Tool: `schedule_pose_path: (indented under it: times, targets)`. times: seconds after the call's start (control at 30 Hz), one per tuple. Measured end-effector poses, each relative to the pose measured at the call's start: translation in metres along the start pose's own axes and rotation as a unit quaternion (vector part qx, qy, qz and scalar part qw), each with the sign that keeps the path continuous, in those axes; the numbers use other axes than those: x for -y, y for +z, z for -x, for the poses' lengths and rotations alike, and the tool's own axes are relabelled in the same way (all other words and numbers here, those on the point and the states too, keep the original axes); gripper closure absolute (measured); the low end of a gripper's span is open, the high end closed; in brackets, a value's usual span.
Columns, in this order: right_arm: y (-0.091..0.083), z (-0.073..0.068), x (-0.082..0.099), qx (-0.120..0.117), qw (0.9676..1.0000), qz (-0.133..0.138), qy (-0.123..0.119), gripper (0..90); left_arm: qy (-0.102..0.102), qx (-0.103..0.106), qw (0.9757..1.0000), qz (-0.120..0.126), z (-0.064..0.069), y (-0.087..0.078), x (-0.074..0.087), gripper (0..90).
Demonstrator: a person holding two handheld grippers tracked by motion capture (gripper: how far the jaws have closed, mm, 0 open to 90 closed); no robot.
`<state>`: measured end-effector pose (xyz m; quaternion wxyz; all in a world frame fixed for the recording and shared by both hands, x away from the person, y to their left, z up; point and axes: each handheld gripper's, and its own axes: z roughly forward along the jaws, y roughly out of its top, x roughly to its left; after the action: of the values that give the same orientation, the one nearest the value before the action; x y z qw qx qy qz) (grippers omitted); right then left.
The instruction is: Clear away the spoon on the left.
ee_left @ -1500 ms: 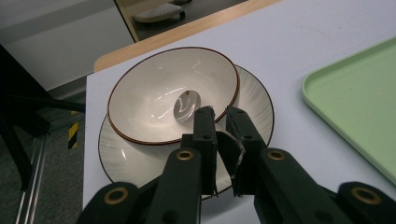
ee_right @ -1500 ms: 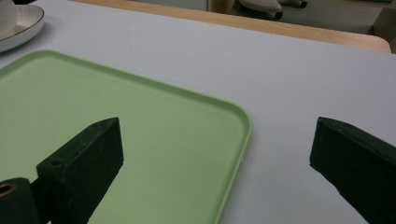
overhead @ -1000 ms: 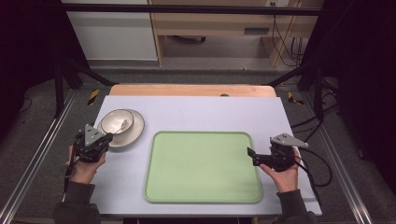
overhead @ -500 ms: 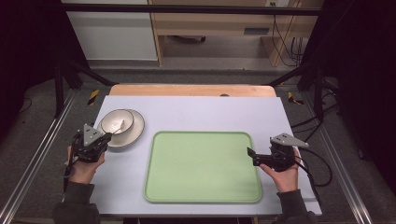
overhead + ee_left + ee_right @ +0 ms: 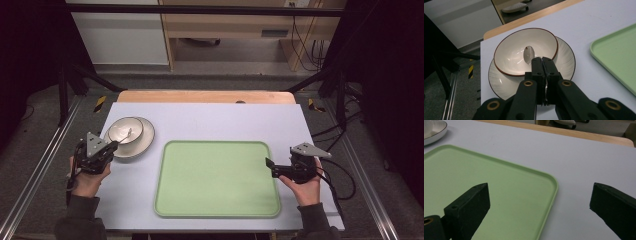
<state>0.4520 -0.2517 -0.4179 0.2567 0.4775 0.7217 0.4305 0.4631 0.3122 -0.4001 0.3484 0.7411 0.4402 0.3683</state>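
A cream bowl (image 5: 126, 131) with a dark rim sits on a cream plate (image 5: 144, 142) at the table's left. A metal spoon (image 5: 529, 54) lies in the bowl (image 5: 509, 53), its handle running back over the rim. My left gripper (image 5: 542, 60) is shut on that handle at the bowl's near edge, above the plate (image 5: 566, 62). In the high view the left gripper (image 5: 112, 146) sits just left of the plate. My right gripper (image 5: 540, 197) is open and holds nothing, its jaws astride the right edge of the green tray (image 5: 461, 170); from above the right gripper (image 5: 270, 167) points left at the tray (image 5: 217, 177).
The pale blue table top (image 5: 220, 120) has a wooden strip (image 5: 205, 96) along its far edge. Dark metal frame legs stand at both far corners. Cables (image 5: 340, 175) trail off to the right of my right hand.
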Motion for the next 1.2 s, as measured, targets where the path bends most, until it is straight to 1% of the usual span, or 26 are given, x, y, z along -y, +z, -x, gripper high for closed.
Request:
schedule_pose_path:
  times: [0.13,0.27,0.47,0.5,0.73,0.97,1.1,1.2]
  targets:
    - [0.000,0.000,0.000,-0.001,1.0000,-0.001,0.001,3.3,0.001,0.001,1.0000,0.005,-0.001,-0.004,-0.002,88.6]
    - [0.000,-0.001,0.000,0.000,1.0000,-0.004,0.000,3.4,0.006,-0.002,0.9999,0.014,-0.001,-0.010,-0.004,88.6]
    - [-0.001,0.000,0.000,0.001,1.0000,-0.001,-0.001,3.4,0.009,-0.003,0.9996,0.026,-0.001,-0.017,-0.008,88.6]
    - [-0.001,-0.001,0.000,0.000,1.0000,0.000,0.004,3.4,0.009,-0.004,0.9996,0.027,-0.001,-0.019,-0.008,88.6]
    - [-0.001,0.000,0.000,0.002,1.0000,-0.001,0.001,3.4,0.011,-0.006,0.9991,0.040,-0.001,-0.028,-0.012,88.6]
    - [-0.003,0.000,-0.001,0.003,1.0000,0.001,0.002,3.4,0.020,-0.001,0.9982,0.057,0.005,-0.038,-0.019,88.6]
    - [-0.003,0.001,-0.001,0.004,1.0000,0.001,0.000,3.4,0.031,0.002,0.9976,0.062,0.011,-0.042,-0.022,88.6]
    - [-0.003,0.001,-0.001,0.005,1.0000,0.000,0.000,3.3,0.035,0.005,0.9972,0.066,0.014,-0.044,-0.024,88.6]
